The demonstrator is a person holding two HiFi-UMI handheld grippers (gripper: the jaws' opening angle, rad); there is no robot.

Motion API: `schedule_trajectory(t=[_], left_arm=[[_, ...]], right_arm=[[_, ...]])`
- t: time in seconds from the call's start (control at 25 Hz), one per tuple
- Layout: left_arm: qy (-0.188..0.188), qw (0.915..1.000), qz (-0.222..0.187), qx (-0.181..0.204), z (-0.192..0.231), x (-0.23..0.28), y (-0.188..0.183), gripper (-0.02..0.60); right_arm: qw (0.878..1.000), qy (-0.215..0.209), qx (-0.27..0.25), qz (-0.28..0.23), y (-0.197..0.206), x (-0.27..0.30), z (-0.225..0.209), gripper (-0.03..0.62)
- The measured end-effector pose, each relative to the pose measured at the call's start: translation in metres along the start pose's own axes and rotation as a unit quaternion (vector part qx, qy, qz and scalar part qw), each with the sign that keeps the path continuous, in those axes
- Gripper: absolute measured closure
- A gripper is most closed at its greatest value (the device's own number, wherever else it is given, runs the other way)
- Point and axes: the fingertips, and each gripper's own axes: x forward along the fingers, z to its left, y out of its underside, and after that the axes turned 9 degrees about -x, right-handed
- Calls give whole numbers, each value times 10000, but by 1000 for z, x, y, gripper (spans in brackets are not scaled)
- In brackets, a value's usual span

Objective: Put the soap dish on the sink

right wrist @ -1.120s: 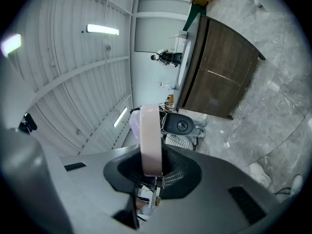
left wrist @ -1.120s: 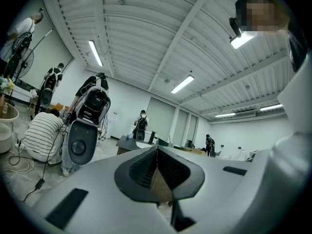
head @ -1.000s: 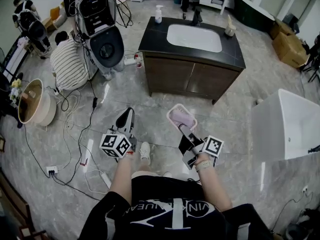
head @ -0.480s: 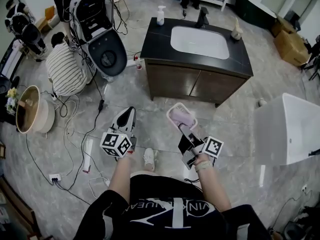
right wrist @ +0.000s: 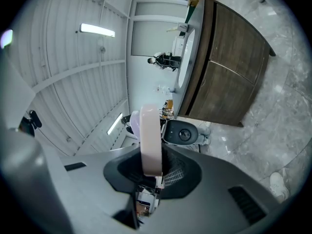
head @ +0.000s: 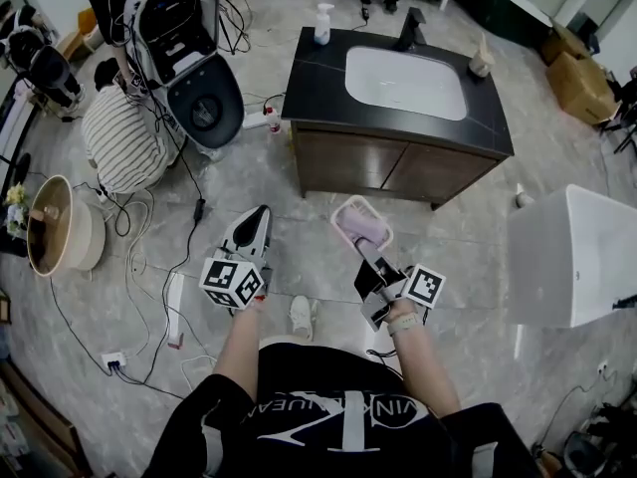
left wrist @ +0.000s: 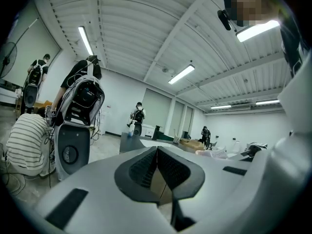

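- Head view: your right gripper (head: 366, 254) is clamped on the near end of the soap dish (head: 346, 213), which hangs over the floor, well apart from the sink (head: 406, 81). The dish's long axis runs away from you toward the cabinet, open face up, with a lilac block (head: 364, 233) inside.
- Left gripper view: your left gripper (left wrist: 157, 149) has its jaws together on nothing.
- Right gripper view: you see the dish (right wrist: 150, 140) edge-on, its thin rim pinched between the jaws and its far end pointing out toward the basin (right wrist: 184, 57).
- It looks light, stiff and smooth. Gripped at one end, it may pivot, so carry it level or the block could slide out.
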Motion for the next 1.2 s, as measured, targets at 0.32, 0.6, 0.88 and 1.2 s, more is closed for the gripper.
schedule_trajectory(t=[0.32,0.6,0.88,1.2], left_arm=[[266,9994,215,-39,37,34,-2,561],[574,9977,345,31,57,56,-9,561],[813,9957,437,-103,52,66,0,561],[755,9960,450,-125,63,87,4,561]], right_arm=[[9996,131,3,-242,-10,39,-12,516],[9978,244,192,-591,-13,67,-15,514],[9974,285,278,-609,-12,74,-15,514],[9989,143,198,-409,-23,100,-29,514]])
